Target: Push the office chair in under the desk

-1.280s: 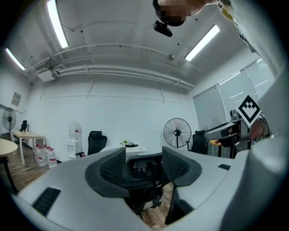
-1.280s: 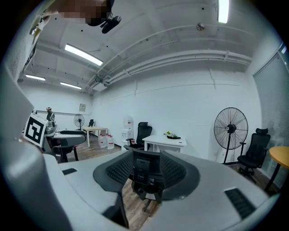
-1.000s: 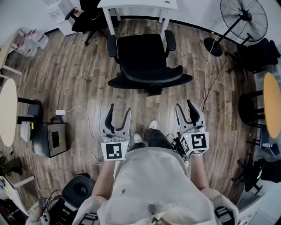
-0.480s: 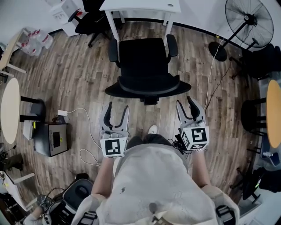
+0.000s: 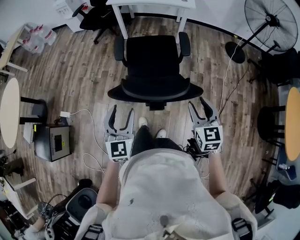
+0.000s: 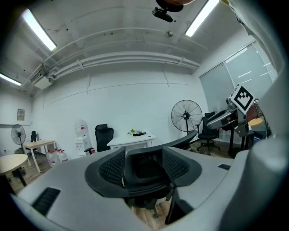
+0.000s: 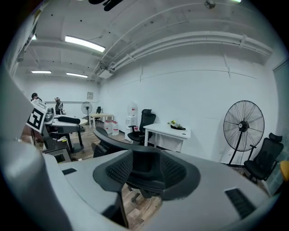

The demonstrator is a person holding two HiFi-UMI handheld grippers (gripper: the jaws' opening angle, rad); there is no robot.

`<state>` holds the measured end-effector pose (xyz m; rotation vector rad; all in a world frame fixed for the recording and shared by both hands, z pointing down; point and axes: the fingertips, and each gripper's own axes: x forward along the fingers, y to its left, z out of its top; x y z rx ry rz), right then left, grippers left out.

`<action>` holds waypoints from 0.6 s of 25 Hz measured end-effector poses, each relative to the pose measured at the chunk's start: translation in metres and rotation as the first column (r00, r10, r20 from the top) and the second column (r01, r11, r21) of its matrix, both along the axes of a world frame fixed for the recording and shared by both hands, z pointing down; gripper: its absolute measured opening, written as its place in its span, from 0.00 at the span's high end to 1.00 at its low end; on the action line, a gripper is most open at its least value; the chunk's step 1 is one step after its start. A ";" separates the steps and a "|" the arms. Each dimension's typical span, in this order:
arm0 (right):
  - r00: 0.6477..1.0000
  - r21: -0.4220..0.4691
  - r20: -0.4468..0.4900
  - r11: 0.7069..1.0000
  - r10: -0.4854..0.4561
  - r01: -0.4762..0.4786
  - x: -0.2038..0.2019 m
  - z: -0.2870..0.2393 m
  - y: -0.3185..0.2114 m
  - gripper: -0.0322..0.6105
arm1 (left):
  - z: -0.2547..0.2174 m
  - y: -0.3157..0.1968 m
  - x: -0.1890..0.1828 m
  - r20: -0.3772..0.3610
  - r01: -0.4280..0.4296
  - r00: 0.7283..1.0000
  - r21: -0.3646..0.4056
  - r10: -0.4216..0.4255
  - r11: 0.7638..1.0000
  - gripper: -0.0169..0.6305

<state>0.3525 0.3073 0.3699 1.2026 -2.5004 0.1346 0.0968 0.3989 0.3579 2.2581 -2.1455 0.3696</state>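
Office chair (image 5: 152, 58) stands in the middle of the wooden floor (image 5: 79, 79). Its black seat faces the white bench (image 5: 152, 3) by the far wall and its curved backrest is turned toward the person. The front of the seat sits near the bench's two white legs, and the rest of the chair is out in the open.

Over on the left, a round pale table (image 5: 9, 117) stands near a black box (image 5: 54, 143), and a white cable (image 5: 86, 115) trails across the boards beside it. The left claw (image 5: 123, 109) is held just behind the backrest's left end. Its jaws are spread wide with nothing between them, and they look clear of the chair. The person's white shoes (image 5: 143, 123) show between the two claws.

The right claw (image 5: 196, 101) sits just behind the backrest's right end, likewise spread and empty. It is close to the rim but seems clear of it. Farther right, a standing fan (image 5: 272, 18) rises by the wall.
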 end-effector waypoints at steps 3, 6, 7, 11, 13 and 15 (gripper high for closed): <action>1.000 -0.031 -0.025 0.999 -0.006 0.005 0.000 0.017 -0.023 0.64 | 0.015 -0.020 -0.002 0.002 0.004 1.000 -0.026 -0.004 1.000 0.57; 0.999 -0.061 -0.035 0.998 -0.014 0.012 -0.002 0.034 -0.045 0.63 | 0.028 -0.042 -0.003 0.014 0.005 1.000 -0.047 -0.004 0.999 0.57; 0.999 -0.071 -0.041 0.997 -0.019 0.016 -0.005 0.040 -0.051 0.63 | 0.034 -0.048 -0.005 0.011 0.006 1.000 -0.056 -0.006 0.998 0.57; 0.996 -0.108 -0.075 0.994 -0.039 0.031 -0.016 0.064 -0.072 0.63 | 0.056 -0.067 -0.015 -0.025 0.017 1.000 -0.092 -0.020 0.996 0.57; 0.996 -0.119 -0.086 0.992 -0.040 0.030 -0.019 0.074 -0.084 0.63 | 0.065 -0.080 -0.018 -0.021 0.016 1.000 -0.104 -0.018 0.994 0.57; 0.995 -0.131 -0.091 0.991 -0.037 0.025 -0.024 0.082 -0.096 0.62 | 0.073 -0.092 -0.024 -0.019 0.015 1.000 -0.114 -0.018 0.993 0.57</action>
